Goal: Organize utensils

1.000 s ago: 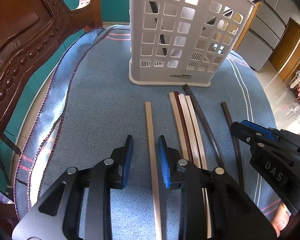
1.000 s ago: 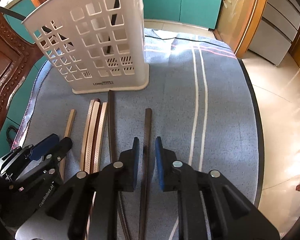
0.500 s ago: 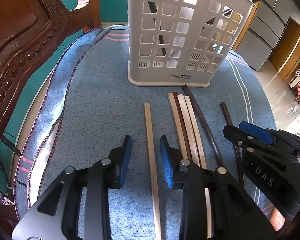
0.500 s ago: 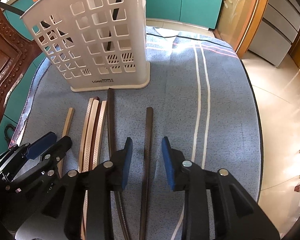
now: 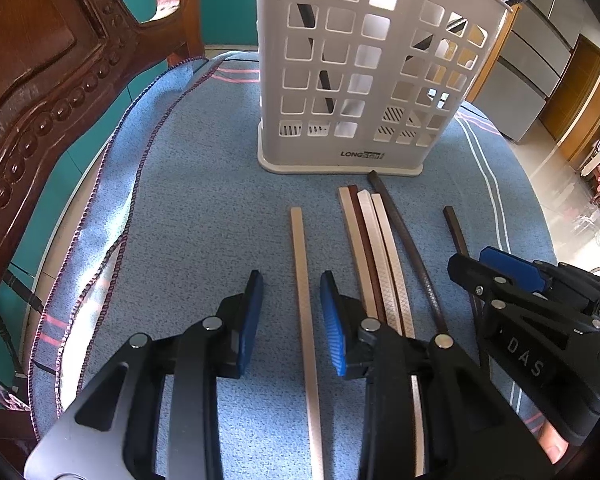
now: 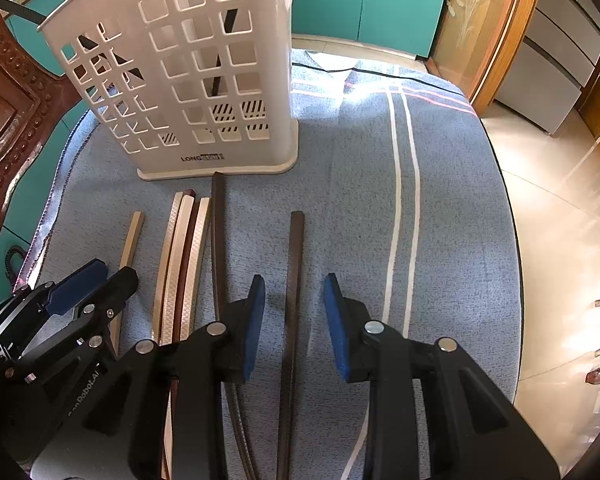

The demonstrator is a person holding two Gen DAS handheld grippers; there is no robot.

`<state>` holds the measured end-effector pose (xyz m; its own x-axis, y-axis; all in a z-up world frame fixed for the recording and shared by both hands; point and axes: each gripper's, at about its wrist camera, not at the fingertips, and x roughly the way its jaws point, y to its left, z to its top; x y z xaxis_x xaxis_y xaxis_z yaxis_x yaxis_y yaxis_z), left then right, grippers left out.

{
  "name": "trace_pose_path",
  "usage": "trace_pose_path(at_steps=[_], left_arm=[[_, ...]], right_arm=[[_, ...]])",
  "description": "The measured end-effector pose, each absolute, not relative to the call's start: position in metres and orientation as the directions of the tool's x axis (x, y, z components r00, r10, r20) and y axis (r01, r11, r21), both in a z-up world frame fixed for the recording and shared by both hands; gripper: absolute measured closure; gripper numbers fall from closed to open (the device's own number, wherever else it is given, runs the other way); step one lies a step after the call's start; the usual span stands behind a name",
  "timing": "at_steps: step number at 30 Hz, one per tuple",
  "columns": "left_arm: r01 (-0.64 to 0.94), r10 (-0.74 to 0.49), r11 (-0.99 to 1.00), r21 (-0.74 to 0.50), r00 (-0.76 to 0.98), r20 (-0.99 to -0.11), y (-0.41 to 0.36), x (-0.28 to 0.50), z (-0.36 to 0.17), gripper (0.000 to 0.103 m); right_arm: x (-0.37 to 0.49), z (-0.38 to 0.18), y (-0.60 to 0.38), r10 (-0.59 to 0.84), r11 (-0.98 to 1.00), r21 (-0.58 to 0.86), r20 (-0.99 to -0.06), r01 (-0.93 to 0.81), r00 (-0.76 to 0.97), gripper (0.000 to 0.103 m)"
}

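Note:
A white perforated basket (image 5: 364, 80) (image 6: 188, 80) stands upright at the back of the blue cloth, with dark sticks (image 5: 304, 8) leaning inside it. In front of it lie several chopstick-like sticks. My left gripper (image 5: 291, 280) is open, its blue pads on either side of a single beige stick (image 5: 302, 248) without touching it. My right gripper (image 6: 294, 280) is open in the same way over a lone dark brown stick (image 6: 296, 248). Between the two lies a bundle of pale and brown sticks (image 5: 374, 240) and a long dark stick (image 6: 219, 220).
The blue cloth (image 5: 200, 200) covers a rounded table. A carved wooden chair (image 5: 40, 80) stands close at the left edge. To the right the table ends over a tiled floor (image 6: 560, 200), with teal cabinets behind.
The right gripper's jaws have spread wider around the dark brown stick. The left jaws widened slightly. Both hands have stayed in place and the sticks have not moved.

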<state>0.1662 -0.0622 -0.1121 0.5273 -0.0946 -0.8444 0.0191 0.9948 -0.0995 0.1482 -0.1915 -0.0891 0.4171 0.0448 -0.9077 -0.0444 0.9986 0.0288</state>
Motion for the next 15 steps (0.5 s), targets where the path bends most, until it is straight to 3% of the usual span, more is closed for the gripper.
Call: trace_pose_path(at_steps=[15], left_arm=[[0.019,-0.09,0.995,-0.095,0.529,-0.844,-0.0633,0.1648,-0.112,0.071]], right_arm=[[0.1525,-0.0962,-0.1886,0.031,0.999,0.015,-0.909,-0.043,0.415,0.068]])
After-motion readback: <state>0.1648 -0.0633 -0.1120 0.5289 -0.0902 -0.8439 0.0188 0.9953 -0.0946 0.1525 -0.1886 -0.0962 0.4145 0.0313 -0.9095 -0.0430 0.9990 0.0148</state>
